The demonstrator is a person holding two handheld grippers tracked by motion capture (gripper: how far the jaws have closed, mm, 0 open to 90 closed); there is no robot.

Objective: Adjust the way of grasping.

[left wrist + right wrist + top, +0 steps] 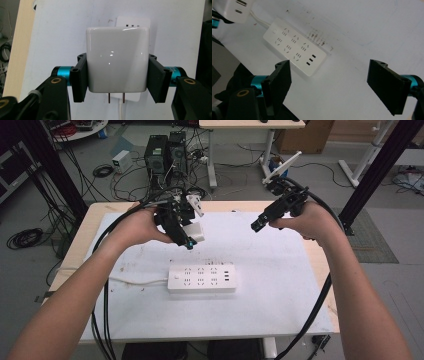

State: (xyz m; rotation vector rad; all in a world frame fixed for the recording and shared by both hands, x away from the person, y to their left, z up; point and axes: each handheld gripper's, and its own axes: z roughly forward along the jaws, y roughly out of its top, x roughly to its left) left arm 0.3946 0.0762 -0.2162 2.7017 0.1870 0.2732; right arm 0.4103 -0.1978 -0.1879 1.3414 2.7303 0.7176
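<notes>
2 prongs point down as the left gripper [117, 75] clamps the white charger [117, 61]; the right gripper [337, 87] is open, empty. Next: align above the power strip [201, 278].

One white power strip [201, 278] lies on one white-topped table [280, 285]. One white charger [117, 60] shows two metal prongs [116, 98]. Two hand-held grippers are up: left gripper [182, 234], right gripper [260, 222]. Two computer towers [166, 154] stand on the floor behind.

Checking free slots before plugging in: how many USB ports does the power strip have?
3. They sit in a short column at one end of the power strip, the end away from its cord: one, the next, the last.
</notes>
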